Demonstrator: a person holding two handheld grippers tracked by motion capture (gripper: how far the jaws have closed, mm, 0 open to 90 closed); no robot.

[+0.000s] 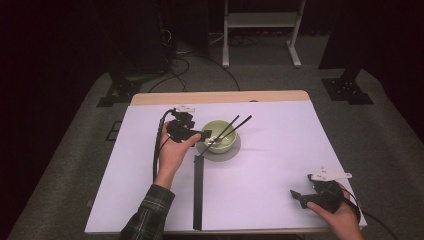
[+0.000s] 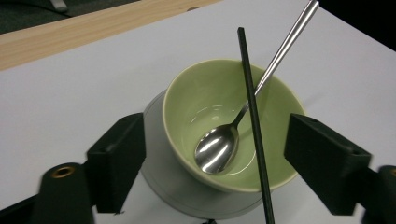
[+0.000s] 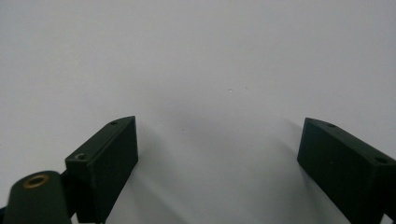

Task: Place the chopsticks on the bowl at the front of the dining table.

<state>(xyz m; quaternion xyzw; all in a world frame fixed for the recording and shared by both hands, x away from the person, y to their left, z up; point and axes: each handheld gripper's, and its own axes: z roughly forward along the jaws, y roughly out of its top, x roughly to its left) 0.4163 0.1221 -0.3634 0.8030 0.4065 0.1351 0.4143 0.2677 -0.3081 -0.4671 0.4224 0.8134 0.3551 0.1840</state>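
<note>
A pale green bowl (image 1: 220, 136) (image 2: 219, 100) stands on a grey saucer (image 1: 231, 151) (image 2: 161, 175) near the table's middle. In the bowl lie a metal spoon (image 2: 217, 148) and a black chopstick (image 2: 254, 121) (image 1: 239, 125), both leaning out over the far rim. My left gripper (image 1: 202, 134) (image 2: 215, 140) is open at the bowl's left side, one jaw on either side of the bowl, touching nothing. My right gripper (image 1: 296, 194) (image 3: 217, 140) is open near the front right corner, over the bare white sheet.
A white sheet (image 1: 280, 150) covers the wooden table (image 1: 220, 96). A long black strip (image 1: 198, 192) lies on it, running from the saucer toward the front edge. Cables trail from both grippers. A white frame (image 1: 260, 30) stands on the floor beyond the table.
</note>
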